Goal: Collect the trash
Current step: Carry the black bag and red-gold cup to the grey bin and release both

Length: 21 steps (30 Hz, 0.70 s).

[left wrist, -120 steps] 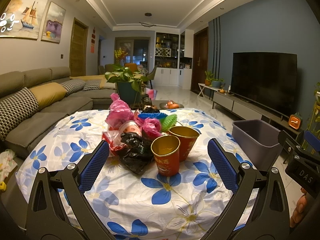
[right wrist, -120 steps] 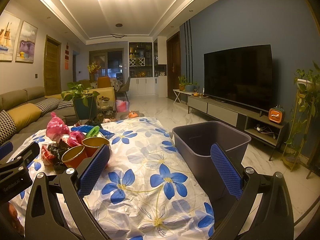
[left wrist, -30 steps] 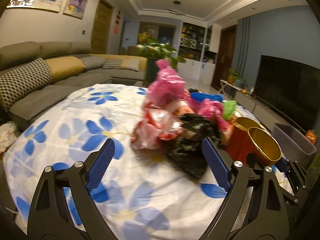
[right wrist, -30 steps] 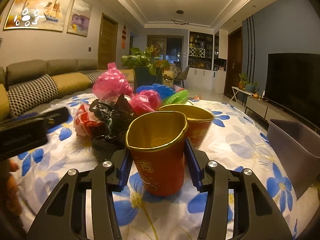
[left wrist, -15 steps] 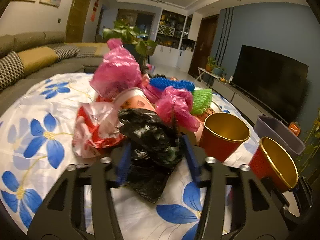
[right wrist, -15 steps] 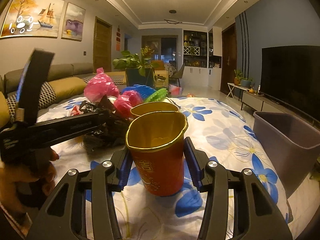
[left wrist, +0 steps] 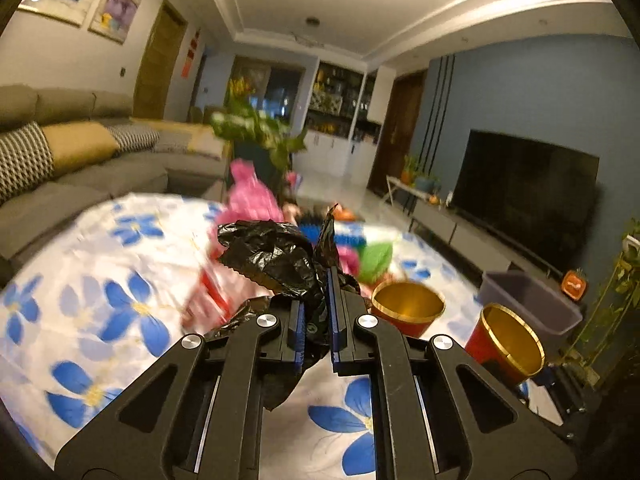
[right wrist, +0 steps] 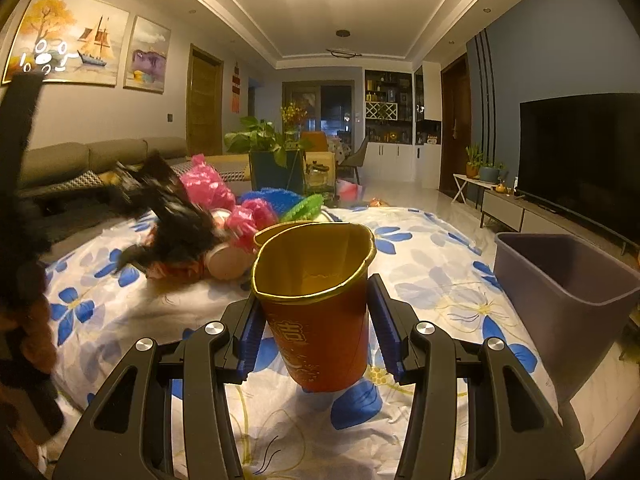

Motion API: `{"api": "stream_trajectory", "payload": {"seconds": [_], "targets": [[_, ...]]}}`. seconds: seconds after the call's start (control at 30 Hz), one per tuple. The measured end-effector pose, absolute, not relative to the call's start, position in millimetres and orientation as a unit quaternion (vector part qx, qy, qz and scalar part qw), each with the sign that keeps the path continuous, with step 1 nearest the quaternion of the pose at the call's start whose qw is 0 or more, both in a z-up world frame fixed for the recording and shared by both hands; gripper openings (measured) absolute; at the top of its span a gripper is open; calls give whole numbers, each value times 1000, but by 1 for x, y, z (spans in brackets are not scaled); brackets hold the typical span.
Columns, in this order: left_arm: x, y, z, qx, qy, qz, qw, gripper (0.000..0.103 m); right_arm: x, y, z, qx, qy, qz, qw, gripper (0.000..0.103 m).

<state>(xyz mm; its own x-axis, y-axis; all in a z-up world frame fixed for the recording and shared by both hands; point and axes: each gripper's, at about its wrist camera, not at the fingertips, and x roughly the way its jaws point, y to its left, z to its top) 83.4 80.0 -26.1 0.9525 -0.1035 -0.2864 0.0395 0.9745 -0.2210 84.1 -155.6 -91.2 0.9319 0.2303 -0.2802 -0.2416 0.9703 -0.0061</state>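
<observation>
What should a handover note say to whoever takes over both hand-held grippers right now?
Left hand-held gripper: shut on the crumpled black plastic bag, which looks lifted above the floral tablecloth.
Right hand-held gripper: shut on a red paper cup with gold lining, its rim squeezed out of round.
On the table: a second red and gold cup, pink plastic bags, blue and green mesh pieces.
The grey plastic bin stands past the table's right edge; nothing shows in the visible part.
Done: two items gripped. Left: drop both in the bin, then clear the pile.
</observation>
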Motion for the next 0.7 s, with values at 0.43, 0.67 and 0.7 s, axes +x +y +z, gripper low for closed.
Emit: {"api": "stream_trajectory", "payload": {"seconds": [0.43,0.67,0.7], "targets": [[75,35,5,-74,126,-85,986,9,74,-192,-64,-4,105,81,991,49],[97,-32,14,-53,121,-163,978,9,72,-233,-47,-1,81,13,997,49],[102,-41,14,-53,123,-174,976,9,72,-241,-45,0,79,1,997,49]]}}
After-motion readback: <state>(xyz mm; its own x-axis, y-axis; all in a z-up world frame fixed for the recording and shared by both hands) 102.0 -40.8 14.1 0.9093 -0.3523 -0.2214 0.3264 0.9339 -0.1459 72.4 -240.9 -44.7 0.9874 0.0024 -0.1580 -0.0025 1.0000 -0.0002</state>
